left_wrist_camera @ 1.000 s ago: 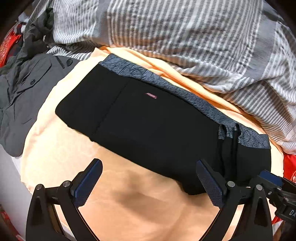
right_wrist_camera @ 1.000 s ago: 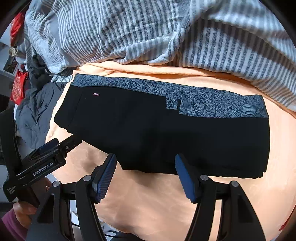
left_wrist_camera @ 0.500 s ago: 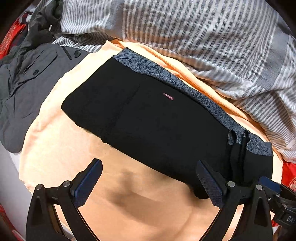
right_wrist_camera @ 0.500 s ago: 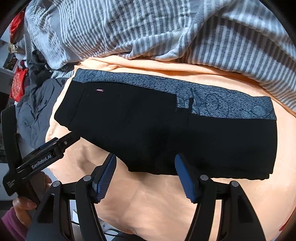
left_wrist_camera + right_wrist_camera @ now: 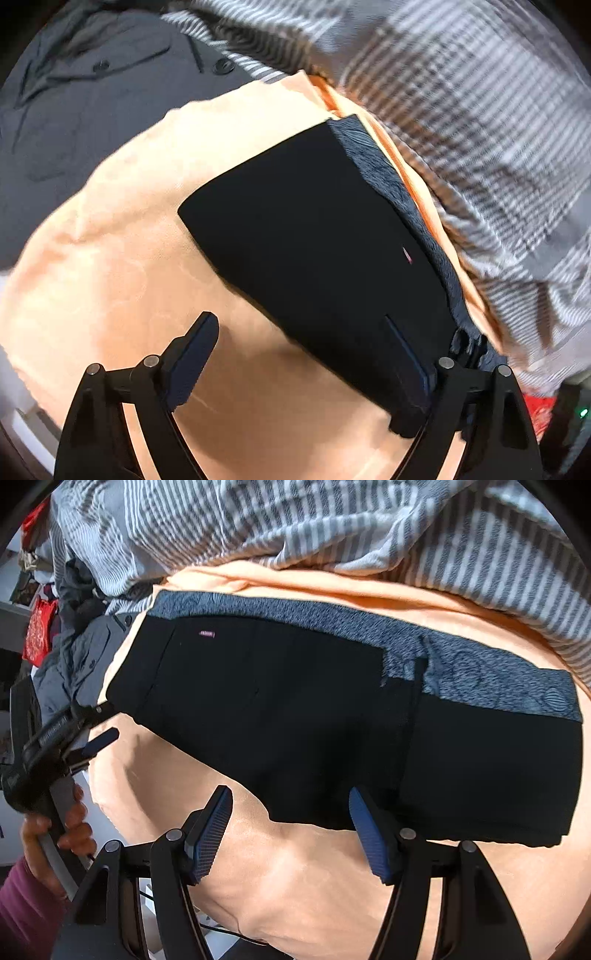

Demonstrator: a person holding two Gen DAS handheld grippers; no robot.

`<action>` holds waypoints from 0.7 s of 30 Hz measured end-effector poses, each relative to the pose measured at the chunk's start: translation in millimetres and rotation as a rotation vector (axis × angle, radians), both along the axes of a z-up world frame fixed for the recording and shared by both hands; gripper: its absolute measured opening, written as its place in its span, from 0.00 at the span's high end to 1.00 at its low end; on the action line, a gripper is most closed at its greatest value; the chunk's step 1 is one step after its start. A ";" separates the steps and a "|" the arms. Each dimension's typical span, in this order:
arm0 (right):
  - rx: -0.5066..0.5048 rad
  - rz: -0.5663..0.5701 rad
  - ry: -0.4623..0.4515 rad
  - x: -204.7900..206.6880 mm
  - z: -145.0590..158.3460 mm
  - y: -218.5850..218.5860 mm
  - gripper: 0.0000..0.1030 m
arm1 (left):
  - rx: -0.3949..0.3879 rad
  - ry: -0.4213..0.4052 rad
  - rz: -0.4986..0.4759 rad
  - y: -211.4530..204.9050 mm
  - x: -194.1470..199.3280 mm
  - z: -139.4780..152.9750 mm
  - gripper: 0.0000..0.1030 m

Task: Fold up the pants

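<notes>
Both pairs of fingers stand spread and pinch nothing: the left gripper (image 5: 306, 354) has just been closing a little, with the near corner of the black pants (image 5: 317, 240) between its pads but not pressed, and the right gripper (image 5: 291, 830) holds its jaws apart over the pants' lower hem. The striped duvet (image 5: 332, 528) fills the far side and crowds the pants' top edge. The peach sheet (image 5: 314, 878) lies bare along the near side, giving free room for both tools. The pants (image 5: 332, 716) lie folded in a long flat band across the sheet, their grey patterned strip (image 5: 480, 679) along the far edge. A grey buttoned garment (image 5: 74, 129) is heaped past the left end. At the left, a hand (image 5: 55, 830) grips the left tool's handle
</notes>
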State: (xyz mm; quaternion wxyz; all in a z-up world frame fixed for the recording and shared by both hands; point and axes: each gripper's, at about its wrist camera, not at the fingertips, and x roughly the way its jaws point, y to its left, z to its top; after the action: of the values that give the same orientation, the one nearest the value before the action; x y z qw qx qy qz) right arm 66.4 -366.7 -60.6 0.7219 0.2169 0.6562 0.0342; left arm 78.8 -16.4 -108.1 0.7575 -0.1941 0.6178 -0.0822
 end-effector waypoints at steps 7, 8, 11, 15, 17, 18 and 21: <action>0.015 0.028 0.023 11.5 -17.0 16.9 0.32 | -0.172 0.018 0.039 8.9 11.3 -26.8 0.12; 0.019 0.030 0.024 13.7 -18.4 18.4 0.32 | -0.193 0.017 0.044 9.3 13.0 -29.6 0.12; 0.025 0.039 0.024 19.4 -21.2 22.1 0.32 | -0.247 -0.005 0.045 9.5 17.5 -30.6 0.12; 0.035 0.043 0.027 23.7 -22.9 26.8 0.32 | -0.305 -0.006 0.025 1.3 22.0 -33.9 0.12; 0.039 0.041 0.025 26.0 -23.4 28.3 0.32 | -0.302 -0.012 0.016 -3.0 23.9 -36.3 0.12; 0.041 0.039 0.025 26.9 -23.8 28.7 0.32 | -0.308 -0.015 0.023 -3.2 24.4 -36.4 0.12; 0.047 0.036 0.020 30.5 -25.1 29.5 0.32 | -0.308 -0.014 0.062 -5.3 27.3 -38.3 0.12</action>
State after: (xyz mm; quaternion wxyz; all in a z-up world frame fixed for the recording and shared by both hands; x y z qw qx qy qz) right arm 96.9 -337.2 -85.7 0.7092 0.2222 0.6663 0.0605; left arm 106.1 -21.6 -146.4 0.7254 -0.3263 0.5862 -0.1539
